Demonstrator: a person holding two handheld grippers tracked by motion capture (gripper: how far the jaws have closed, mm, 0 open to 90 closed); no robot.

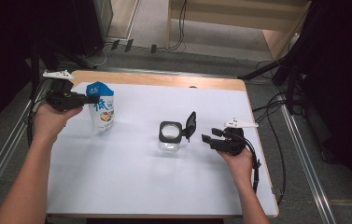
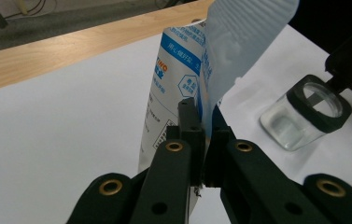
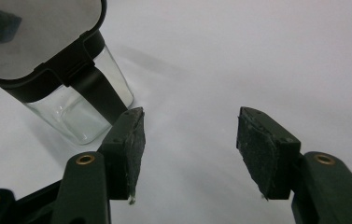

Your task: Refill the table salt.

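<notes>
While the left gripper (image 1: 89, 99) is pinching the upper edge of the blue-and-white printed plastic pouch (image 1: 101, 108), its jaws pressed together on the flattened seal, the pouch is standing upright on the far left part of the table, and the left gripper view is showing the film caught between the black pads (image 2: 197, 126). That grasp looks like the part of the work already done. Near the table's middle, well apart from the pouch, the clear glass jar with a black square collar (image 1: 170, 136) is sitting with its hinged black lid (image 1: 190, 124) flipped up, and it appears empty, so I judge that carrying the pouch over and pouring into the jar is yet to come. Just beside the jar's lid side, the right gripper (image 1: 210, 135) is hovering with its jaws spread and nothing between them; it is not touching the jar.

Covering the wooden tabletop (image 1: 155, 80) is a plain white sheet (image 1: 131, 177), bare apart from these things. Around the table, grey carpeted floor (image 1: 201, 60) is showing, with black cables (image 1: 181, 28) trailing across it and dark stands at both sides.
</notes>
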